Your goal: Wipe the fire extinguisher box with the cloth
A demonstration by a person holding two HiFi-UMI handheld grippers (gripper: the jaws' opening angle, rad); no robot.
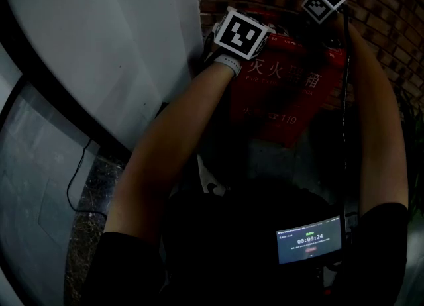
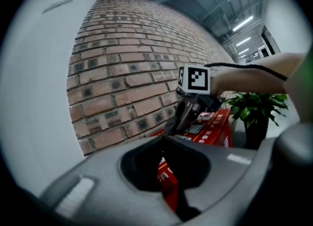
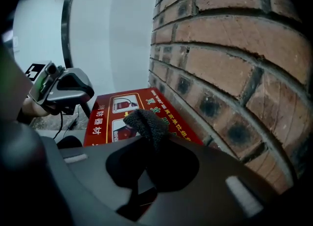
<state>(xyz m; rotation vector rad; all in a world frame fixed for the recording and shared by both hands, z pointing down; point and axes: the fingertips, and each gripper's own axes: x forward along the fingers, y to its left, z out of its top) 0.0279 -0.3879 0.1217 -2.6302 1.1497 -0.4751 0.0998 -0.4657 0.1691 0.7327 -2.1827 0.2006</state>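
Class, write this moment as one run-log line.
task: wipe fire extinguisher box | right hand-held gripper: shut on cloth, over box top | left hand-held gripper: shut, empty

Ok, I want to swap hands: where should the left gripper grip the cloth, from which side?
Probably the bunched tuft of the cloth standing proud of the right gripper, approached from the open side, since the brick wall crowds the other.

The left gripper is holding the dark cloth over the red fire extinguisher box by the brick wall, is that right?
No, wrong gripper: the right gripper holds the dark cloth over the red fire extinguisher box by the brick wall. The right gripper view shows the cloth pinched between its jaws.
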